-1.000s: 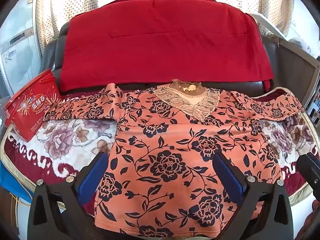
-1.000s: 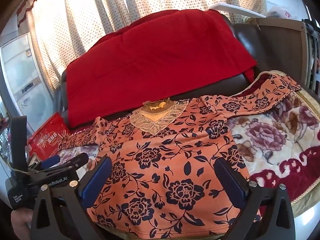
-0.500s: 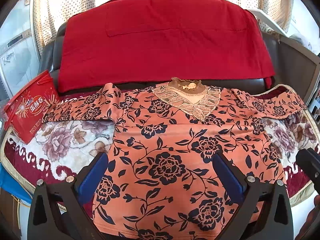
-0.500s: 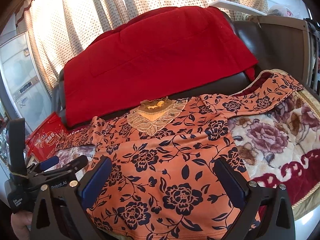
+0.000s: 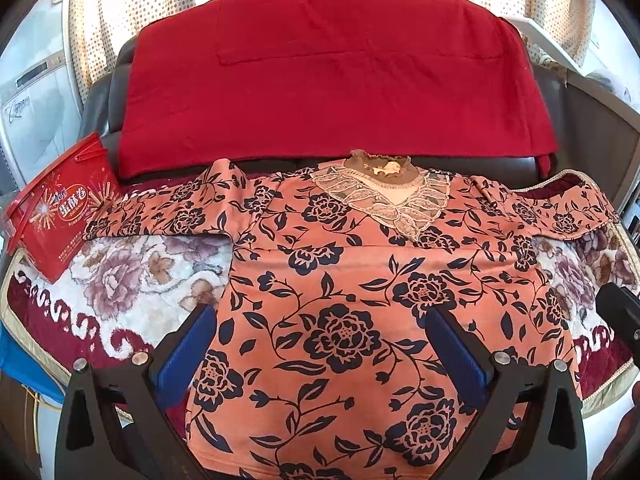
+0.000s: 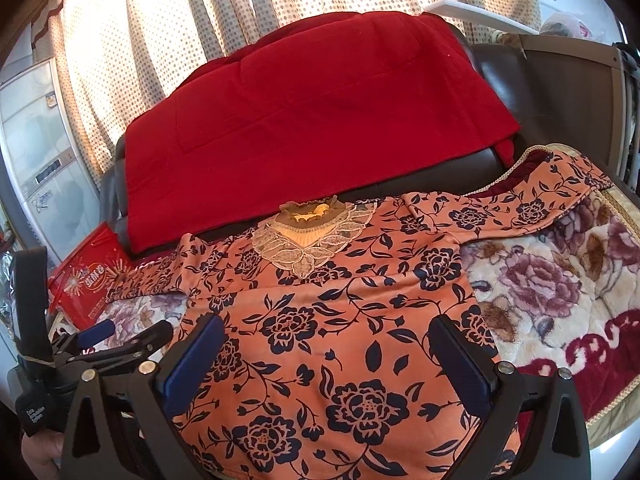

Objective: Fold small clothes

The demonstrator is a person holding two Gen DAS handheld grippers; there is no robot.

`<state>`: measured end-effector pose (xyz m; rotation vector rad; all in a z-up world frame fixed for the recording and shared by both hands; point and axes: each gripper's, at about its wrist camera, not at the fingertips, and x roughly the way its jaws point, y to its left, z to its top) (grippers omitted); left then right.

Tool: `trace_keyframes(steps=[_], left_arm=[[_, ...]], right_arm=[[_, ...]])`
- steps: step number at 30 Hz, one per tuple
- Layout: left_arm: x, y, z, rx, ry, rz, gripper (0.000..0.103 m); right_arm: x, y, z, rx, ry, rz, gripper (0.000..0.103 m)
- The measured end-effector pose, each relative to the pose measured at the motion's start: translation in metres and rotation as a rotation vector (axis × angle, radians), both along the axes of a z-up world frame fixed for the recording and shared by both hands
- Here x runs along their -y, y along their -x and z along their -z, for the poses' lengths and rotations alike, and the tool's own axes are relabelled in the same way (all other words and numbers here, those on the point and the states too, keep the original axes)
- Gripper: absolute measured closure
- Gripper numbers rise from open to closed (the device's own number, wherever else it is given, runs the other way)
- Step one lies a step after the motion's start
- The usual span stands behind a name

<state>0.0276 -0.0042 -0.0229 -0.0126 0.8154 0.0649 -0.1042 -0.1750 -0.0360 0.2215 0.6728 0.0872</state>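
The left gripper (image 5: 320, 344) has its 2 blue-padded fingers (image 5: 188, 344) spread wide apart, holding nothing; they hover over the lower body of the floral top (image 5: 340, 300). The right gripper (image 6: 328, 356) is the same — fingers (image 6: 196, 356) wide apart, empty, above the hem area.

The top lies face up and flat on the flowered blanket (image 5: 132, 276), lace collar (image 5: 384, 200) toward the sofa back, both sleeves stretched out to the sides — the left sleeve (image 5: 160, 216) reaching toward a red tin (image 5: 60, 212), the right sleeve (image 6: 532, 204) running to the blanket's far corner. A red quilt (image 5: 332, 88) drapes the backrest behind it.

Judging by this, the garment is only laid out: no fold shows anywhere. All of the folding looks left to do — likely both sleeves in, then the body doubled over.
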Motion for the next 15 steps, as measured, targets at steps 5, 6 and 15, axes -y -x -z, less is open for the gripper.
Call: trace_keyframes(steps=[5, 6, 15], left_arm=[[-0.0013, -0.0014, 0.0011, -0.002, 0.002, -0.001, 0.0], [-0.0014, -0.0013, 0.0008, -0.001, 0.003, 0.0, 0.0], [0.0015, -0.0024, 0.0004, -0.002, -0.001, 0.001, 0.0]], right_arm=[[-0.0023, -0.0025, -0.0007, -0.001, 0.015, -0.004, 0.0], [-0.0024, -0.0028, -0.0011, 0.0, 0.015, -0.002, 0.0], [-0.0007, -0.0062, -0.0036, 0.014, 0.028, 0.01, 0.0]])
